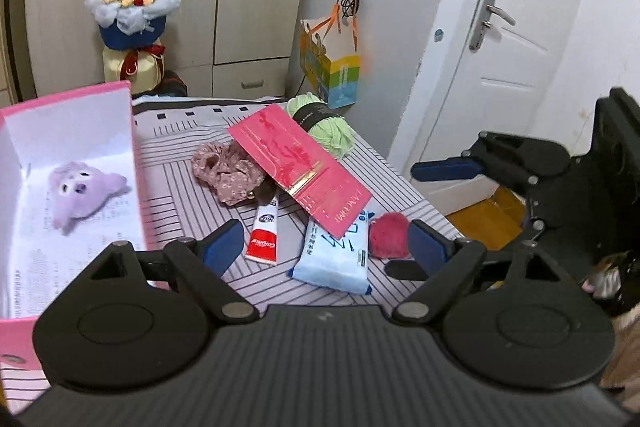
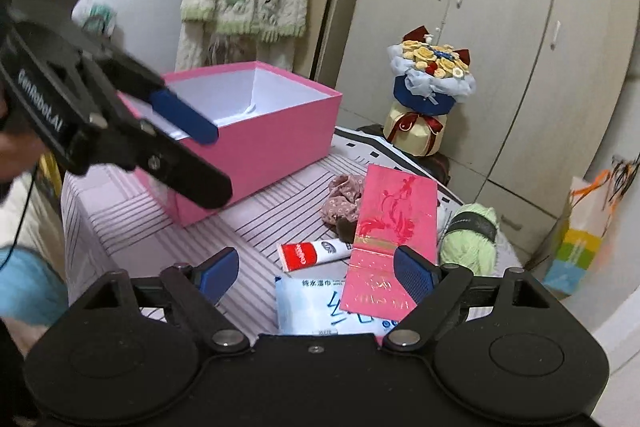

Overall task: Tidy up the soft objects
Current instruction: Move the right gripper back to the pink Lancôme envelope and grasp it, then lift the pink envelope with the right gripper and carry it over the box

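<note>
Both tools stood open and empty: the left tool (image 1: 320, 243) above a toothpaste tube (image 1: 265, 231), the right tool (image 2: 316, 273) over a pale blue wipes packet (image 2: 316, 307). A lilac plush toy (image 1: 82, 191) lay inside the pink cardboard box (image 1: 134, 163) on the striped worktop (image 1: 180, 183).

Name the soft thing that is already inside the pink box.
The purple plush toy, lying alone in the pink box. The floral scrunchie, green yarn and red pompom are still on the striped cloth.
</note>
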The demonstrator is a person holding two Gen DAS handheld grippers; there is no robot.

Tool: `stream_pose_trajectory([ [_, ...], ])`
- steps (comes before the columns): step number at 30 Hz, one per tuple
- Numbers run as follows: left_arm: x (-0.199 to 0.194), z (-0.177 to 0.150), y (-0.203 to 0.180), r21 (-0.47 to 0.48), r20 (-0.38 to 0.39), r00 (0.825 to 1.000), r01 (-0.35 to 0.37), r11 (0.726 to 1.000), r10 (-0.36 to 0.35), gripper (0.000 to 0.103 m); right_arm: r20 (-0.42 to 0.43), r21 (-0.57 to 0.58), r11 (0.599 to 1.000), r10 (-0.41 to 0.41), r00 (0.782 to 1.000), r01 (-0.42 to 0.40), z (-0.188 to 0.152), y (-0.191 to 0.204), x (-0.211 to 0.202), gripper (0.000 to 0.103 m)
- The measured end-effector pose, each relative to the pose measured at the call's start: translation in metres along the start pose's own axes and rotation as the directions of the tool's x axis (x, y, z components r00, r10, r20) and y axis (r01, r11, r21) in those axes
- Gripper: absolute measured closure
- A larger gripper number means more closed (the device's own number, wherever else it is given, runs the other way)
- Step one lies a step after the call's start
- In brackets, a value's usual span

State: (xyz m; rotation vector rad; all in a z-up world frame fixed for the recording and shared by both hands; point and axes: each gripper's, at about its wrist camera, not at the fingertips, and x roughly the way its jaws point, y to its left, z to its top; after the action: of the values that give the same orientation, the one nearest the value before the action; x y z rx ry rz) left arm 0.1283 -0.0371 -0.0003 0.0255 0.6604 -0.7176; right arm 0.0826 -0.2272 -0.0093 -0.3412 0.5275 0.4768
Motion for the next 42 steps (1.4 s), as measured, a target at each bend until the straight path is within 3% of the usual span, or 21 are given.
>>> stream_pose_trajectory([
  [5, 0.036, -0.002, -0.002, -0.011, 0.026, 0.999, -0.048, 0.999, 0.048, 0.016, 0.004, 0.072, 0.997, 0.036, 0.999, -0.037, -0.015, -0.026, 0.028, 0.015],
  [10, 0.072, -0.002, 0.005, -0.083, 0.015, 1.000, -0.022, 0.996, 0.023, 0.017, -0.064, 0.073, 0.997, -0.004, 0.998, 0.009, -0.020, -0.043, 0.057, 0.006],
  [13, 0.091, -0.001, 0.013, -0.152, 0.011, 1.000, -0.010, 0.988, 0.011, 0.018, -0.091, 0.052, 0.998, -0.017, 0.996, 0.022, -0.021, -0.052, 0.071, 0.006],
  [17, 0.117, -0.002, 0.017, -0.193, -0.008, 0.999, -0.038, 0.980, 0.037, 0.025, -0.137, 0.060, 0.998, -0.002, 0.991, 0.010, -0.021, -0.065, 0.091, 0.006],
  [20, 0.131, -0.001, 0.028, -0.251, -0.046, 0.999, -0.021, 0.968, 0.010, 0.035, -0.203, 0.122, 0.992, 0.036, 0.978, -0.011, -0.020, -0.077, 0.105, 0.006],
  [22, 0.135, -0.001, 0.036, -0.286, -0.039, 0.999, -0.013, 0.958, 0.002, 0.037, -0.205, 0.136, 0.990, 0.062, 0.977, -0.035, -0.020, -0.081, 0.108, 0.006],
  [27, 0.140, -0.001, 0.036, -0.299, -0.012, 1.000, -0.003, 0.954, 0.000, 0.057, -0.213, 0.114, 0.993, 0.061, 0.975, -0.037, -0.021, -0.082, 0.120, 0.006],
  [30, 0.140, -0.001, 0.028, -0.277, 0.037, 0.997, -0.054, 0.959, 0.066, 0.057, -0.210, 0.122, 0.992, 0.065, 0.975, -0.040, -0.020, -0.085, 0.127, 0.006],
  [34, 0.148, -0.001, 0.025, -0.267, 0.020, 0.992, -0.112, 0.957, 0.122, 0.057, -0.198, 0.129, 0.991, 0.070, 0.978, -0.045, -0.021, -0.086, 0.130, 0.008],
  [40, 0.161, -0.005, 0.031, -0.344, -0.019, 1.000, -0.022, 0.939, 0.016, 0.070, -0.182, 0.132, 0.989, 0.086, 0.980, -0.062, -0.021, -0.084, 0.130, 0.008],
  [42, 0.162, -0.008, 0.032, -0.374, -0.007, 1.000, -0.016, 0.927, 0.014, 0.073, -0.186, 0.160, 0.986, 0.080, 0.979, -0.050, -0.021, -0.084, 0.132, 0.009],
])
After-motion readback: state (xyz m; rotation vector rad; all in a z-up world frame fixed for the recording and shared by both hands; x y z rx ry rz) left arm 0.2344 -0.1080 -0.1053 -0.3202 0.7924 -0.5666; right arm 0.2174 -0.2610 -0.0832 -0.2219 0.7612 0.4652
